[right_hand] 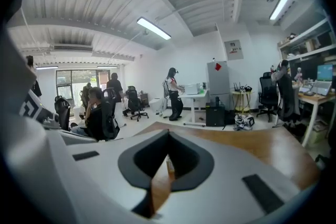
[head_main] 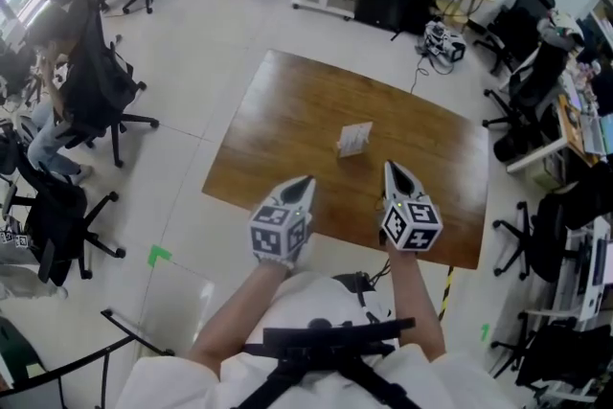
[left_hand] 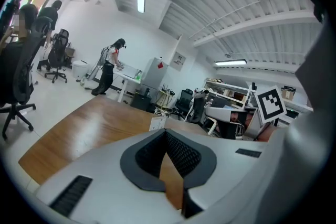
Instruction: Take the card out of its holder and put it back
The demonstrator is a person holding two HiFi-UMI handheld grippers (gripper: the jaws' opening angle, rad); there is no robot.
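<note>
Wooden table (head_main: 278, 120) carries the card (head_main: 355, 137) upright in its holder (head_main: 351, 151) near the middle, ahead of and between the 2 grippers; right gripper (head_main: 391, 168) is nearer than left gripper (head_main: 306, 179), both pressed together, empty

We see a wooden tabletop (head_main: 278, 124) on a pale floor (head_main: 192, 62). A card holder (head_main: 354, 141) stands near its middle.

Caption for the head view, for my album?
Left claw and right claw, both shut, face the card holder on a table.
</note>
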